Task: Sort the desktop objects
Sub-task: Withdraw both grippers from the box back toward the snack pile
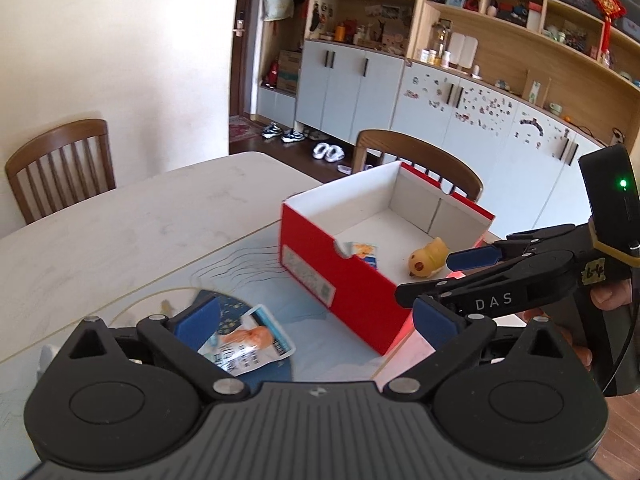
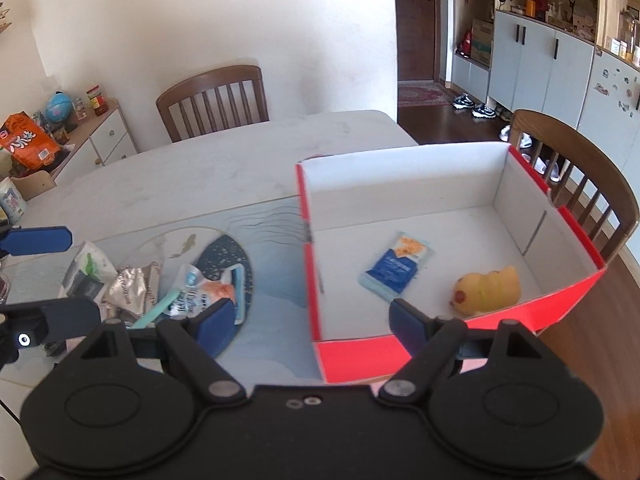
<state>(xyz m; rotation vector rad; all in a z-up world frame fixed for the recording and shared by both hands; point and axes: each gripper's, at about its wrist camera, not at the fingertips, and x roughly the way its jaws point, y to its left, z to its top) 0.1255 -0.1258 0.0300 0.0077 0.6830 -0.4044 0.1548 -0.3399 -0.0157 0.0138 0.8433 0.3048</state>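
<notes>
A red box with a white inside (image 2: 400,184) (image 1: 312,248) stands on the table. In it lie a blue snack packet (image 2: 394,266) (image 1: 366,252) and a yellow toy (image 2: 486,290) (image 1: 428,258). Left of the box lie a white snack packet with an orange picture (image 1: 250,342) (image 2: 200,292), a teal razor (image 2: 160,308), a silver packet (image 2: 134,288) and a white-green packet (image 2: 86,270). My left gripper (image 1: 316,320) is open and empty above the white packet. My right gripper (image 2: 312,320) (image 1: 448,280) is open and empty over the box's near wall.
The white table (image 1: 120,224) carries a blue patterned mat (image 2: 276,280). Wooden chairs stand at the far side (image 2: 214,98) and behind the box (image 2: 580,168). A low cabinet with snacks (image 2: 80,132) stands at the left. Wall cabinets (image 1: 440,92) fill the back.
</notes>
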